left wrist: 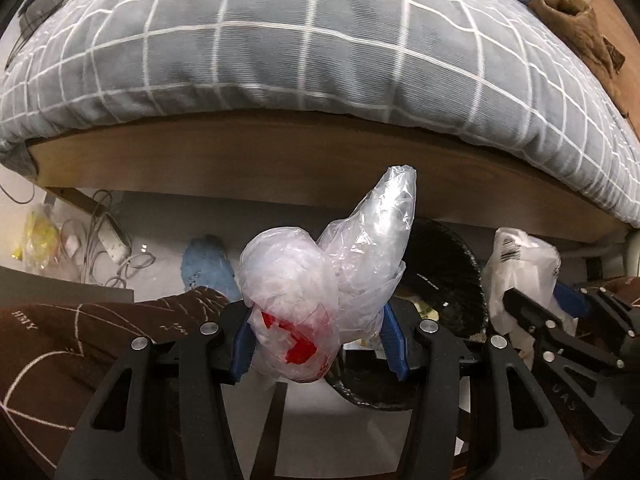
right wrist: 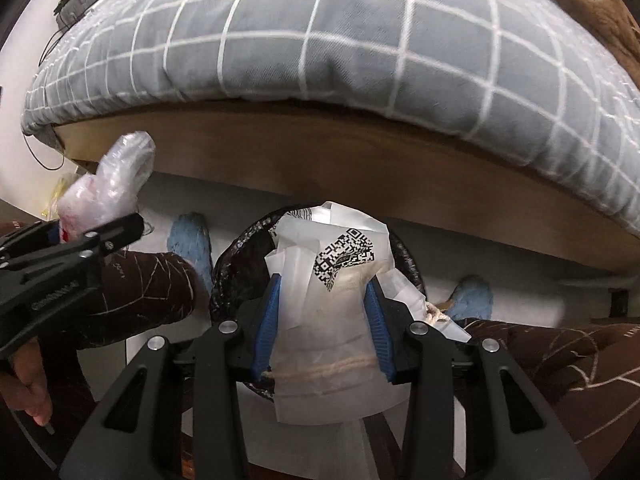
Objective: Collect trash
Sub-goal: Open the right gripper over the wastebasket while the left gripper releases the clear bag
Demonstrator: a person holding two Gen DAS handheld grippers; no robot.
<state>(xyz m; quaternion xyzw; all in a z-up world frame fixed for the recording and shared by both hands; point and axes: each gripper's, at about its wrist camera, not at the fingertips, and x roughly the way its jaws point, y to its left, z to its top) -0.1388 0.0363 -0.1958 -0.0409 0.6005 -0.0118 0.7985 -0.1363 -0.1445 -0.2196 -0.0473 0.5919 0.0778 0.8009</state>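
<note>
Beneath a bed covered by a grey quilt with white grid lines [left wrist: 280,40], we work over pale floor. Our left gripper [left wrist: 316,340] has its blue-padded jaws clamped on a crumpled clear plastic bag with red print [left wrist: 296,300], which bulges up between them. Our right gripper [right wrist: 324,320] is closed on a white paper bag bearing a QR label [right wrist: 332,280], held above a round bin lined with black plastic [right wrist: 236,256]. Blue fuzzy slippers [right wrist: 190,240] lie on the floor beyond.

Grey white-checked duvet [left wrist: 280,40], clear red-flecked plastic bag [left wrist: 296,308], blue-padded black tongs [right wrist: 322,320].
</note>
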